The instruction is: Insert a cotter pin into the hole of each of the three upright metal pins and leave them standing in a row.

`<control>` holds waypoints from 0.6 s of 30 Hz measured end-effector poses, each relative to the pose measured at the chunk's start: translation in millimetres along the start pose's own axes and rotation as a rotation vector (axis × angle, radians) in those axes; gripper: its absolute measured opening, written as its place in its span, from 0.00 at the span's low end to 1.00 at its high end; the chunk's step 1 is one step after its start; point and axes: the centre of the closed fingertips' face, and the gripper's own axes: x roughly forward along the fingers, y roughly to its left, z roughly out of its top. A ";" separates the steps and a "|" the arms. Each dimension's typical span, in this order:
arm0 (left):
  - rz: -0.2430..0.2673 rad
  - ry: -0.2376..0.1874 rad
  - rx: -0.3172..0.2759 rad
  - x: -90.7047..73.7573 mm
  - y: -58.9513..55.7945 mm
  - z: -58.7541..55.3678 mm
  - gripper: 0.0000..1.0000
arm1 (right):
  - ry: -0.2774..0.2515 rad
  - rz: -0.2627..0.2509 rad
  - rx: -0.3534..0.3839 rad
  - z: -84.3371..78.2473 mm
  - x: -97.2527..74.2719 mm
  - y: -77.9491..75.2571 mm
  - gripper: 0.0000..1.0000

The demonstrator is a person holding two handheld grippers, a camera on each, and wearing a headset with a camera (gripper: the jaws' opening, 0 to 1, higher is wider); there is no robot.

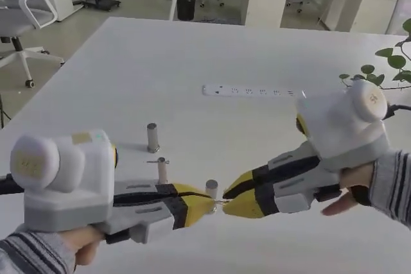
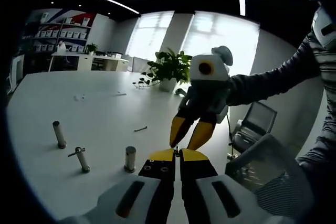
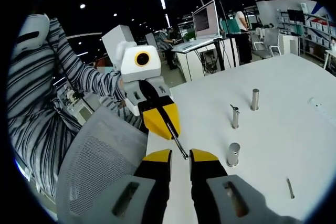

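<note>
One down, I'd say: the middle metal pin (image 1: 162,170) has a cotter through it, while the far metal pin (image 1: 152,138) and near metal pin (image 1: 212,188) are bare. All three stand upright by the table's (image 1: 192,62) near edge. The left gripper (image 2: 177,155) is clamped on a second cotter pin (image 3: 176,141), held just beside the near one. The right gripper (image 3: 180,156) has its jaws apart around the free end – looks like a regrip. Next it needs lining up with that hole. A spare cotter pin (image 3: 289,188) lies loose on the table.

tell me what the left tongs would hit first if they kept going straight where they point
Most likely the right tongs, whose tips sit just ahead, though depth is unclear. The cotter pin held in the left tongs reaches between them.
</note>
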 end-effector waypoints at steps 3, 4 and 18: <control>-0.021 -0.006 0.005 -0.5 -3.9 0.8 0.00 | 0.010 0.018 0.010 -5.1 -0.6 -1.1 0.08; -0.040 -0.012 -0.002 -0.4 -7.6 1.5 0.00 | 0.011 0.022 0.015 -5.7 -0.3 0.1 0.07; -0.093 -0.013 -0.020 0.6 -19.0 -0.3 0.00 | 0.017 0.078 0.014 -7.7 -0.4 13.4 0.01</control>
